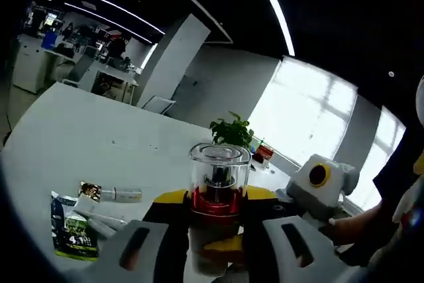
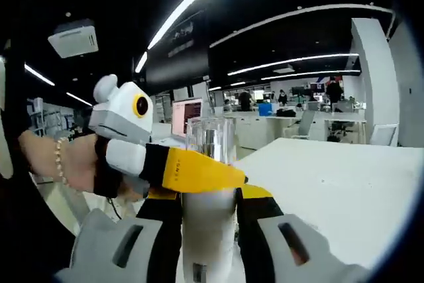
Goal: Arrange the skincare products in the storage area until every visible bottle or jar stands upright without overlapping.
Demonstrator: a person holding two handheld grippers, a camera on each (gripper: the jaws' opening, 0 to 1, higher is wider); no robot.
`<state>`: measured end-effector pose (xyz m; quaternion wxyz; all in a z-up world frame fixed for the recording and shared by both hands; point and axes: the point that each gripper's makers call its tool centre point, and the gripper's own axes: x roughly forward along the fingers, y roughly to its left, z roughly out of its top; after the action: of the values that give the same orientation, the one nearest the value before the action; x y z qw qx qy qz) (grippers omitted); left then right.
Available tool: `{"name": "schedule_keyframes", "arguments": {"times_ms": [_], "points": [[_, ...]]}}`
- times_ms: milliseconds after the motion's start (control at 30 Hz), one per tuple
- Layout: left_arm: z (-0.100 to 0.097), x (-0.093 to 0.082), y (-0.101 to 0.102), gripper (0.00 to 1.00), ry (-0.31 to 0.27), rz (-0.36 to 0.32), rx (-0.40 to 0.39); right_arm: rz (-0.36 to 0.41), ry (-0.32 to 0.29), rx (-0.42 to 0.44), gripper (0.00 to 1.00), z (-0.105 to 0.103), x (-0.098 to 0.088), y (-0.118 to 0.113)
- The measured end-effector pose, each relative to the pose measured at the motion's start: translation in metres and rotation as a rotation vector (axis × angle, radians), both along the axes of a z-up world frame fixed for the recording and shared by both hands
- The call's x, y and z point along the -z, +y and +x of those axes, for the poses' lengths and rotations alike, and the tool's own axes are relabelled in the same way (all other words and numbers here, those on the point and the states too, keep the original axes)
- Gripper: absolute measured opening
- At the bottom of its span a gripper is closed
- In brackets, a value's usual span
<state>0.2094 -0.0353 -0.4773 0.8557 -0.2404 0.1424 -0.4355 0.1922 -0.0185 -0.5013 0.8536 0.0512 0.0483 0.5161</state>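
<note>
One bottle (image 1: 218, 170) with a clear cap, a red collar and a pale body is held up in the air above the white table (image 1: 79, 137). My left gripper (image 1: 212, 233) is shut on its lower body. My right gripper (image 1: 199, 217) reaches in from the right, its yellow jaws closed around the same bottle near the collar. In the right gripper view the bottle (image 2: 209, 138) stands between my right gripper (image 2: 209, 230), and the left gripper (image 2: 240, 185), held by a hand with a bead bracelet, clamps it from the left.
Flat sachets (image 1: 73, 230) and a small tube (image 1: 119, 195) lie on the table at the left. A potted plant (image 1: 232, 132) stands at the table's far edge. The table top (image 2: 331, 177) stretches away on the right; a monitor (image 2: 185, 114) stands behind.
</note>
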Motion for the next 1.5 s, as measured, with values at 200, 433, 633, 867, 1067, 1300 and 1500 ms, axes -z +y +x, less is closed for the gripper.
{"name": "schedule_keyframes", "arguments": {"times_ms": [200,433,633,867,1067,1300,1500], "points": [[-0.043,-0.046,-0.023,0.25,-0.162,-0.008,0.302,0.07,0.114,-0.348,0.34,-0.041,-0.018,0.001],[-0.064,-0.059,-0.038,0.25,-0.213,0.026,0.462,0.038,0.048,-0.465,0.31,-0.063,-0.031,-0.001],[-0.054,-0.062,-0.04,0.26,-0.17,-0.023,0.438,0.051,0.132,-0.338,0.29,-0.052,-0.033,0.0],[-0.03,-0.07,-0.042,0.27,-0.196,-0.008,0.276,0.04,0.108,-0.142,0.29,-0.024,-0.037,-0.013],[-0.007,-0.06,-0.04,0.27,-0.187,0.06,0.071,-0.145,0.009,0.12,0.29,0.004,-0.023,-0.031],[0.015,-0.046,-0.032,0.26,-0.191,0.169,-0.161,-0.257,-0.074,0.335,0.29,0.017,-0.016,-0.034],[0.021,-0.036,-0.018,0.26,-0.089,0.138,-0.328,-0.225,-0.046,0.368,0.29,0.016,-0.016,-0.034]]}}
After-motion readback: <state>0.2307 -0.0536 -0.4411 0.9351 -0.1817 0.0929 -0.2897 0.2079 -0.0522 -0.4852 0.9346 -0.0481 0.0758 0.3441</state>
